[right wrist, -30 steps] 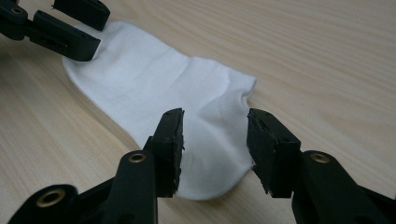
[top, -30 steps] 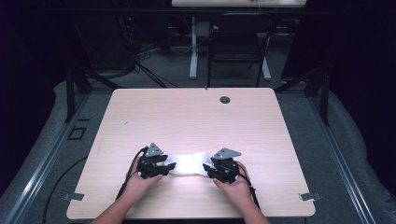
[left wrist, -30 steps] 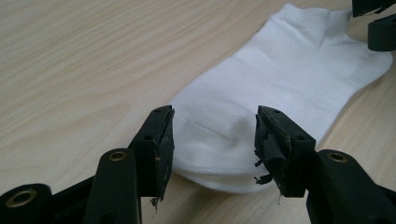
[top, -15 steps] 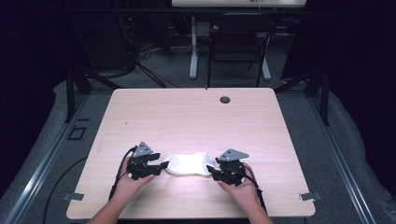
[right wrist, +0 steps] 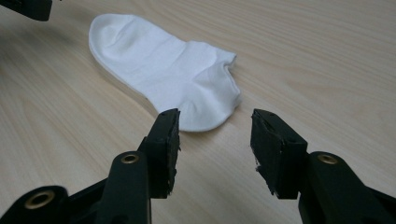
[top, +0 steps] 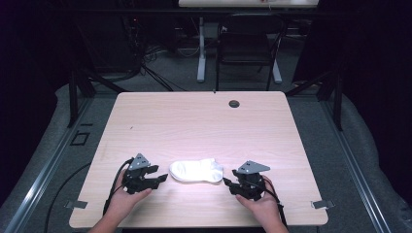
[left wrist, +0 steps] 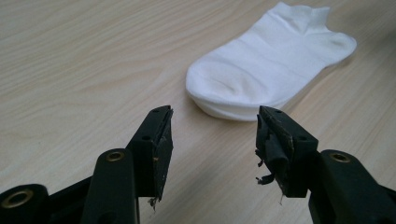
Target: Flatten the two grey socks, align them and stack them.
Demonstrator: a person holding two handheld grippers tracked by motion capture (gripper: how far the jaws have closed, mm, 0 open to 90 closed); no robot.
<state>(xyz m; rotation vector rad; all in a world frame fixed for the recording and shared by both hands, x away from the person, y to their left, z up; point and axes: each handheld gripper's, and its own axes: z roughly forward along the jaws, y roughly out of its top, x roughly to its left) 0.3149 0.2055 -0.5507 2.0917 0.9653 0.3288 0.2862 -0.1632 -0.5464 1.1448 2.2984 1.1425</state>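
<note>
A pale rectangular wooden table (top: 194, 121) carries a small white cotton ankle sock (top: 196, 171) lying flat near its front edge (toe to the left). The left gripper (top: 160, 179) and right gripper (top: 227, 183) flank it, jaws parted, empty. Seemingly between grasps; next, each end needs pinching.

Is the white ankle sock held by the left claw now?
No, the left claw is open, and the white ankle sock lies apart on the wooden table.
</note>
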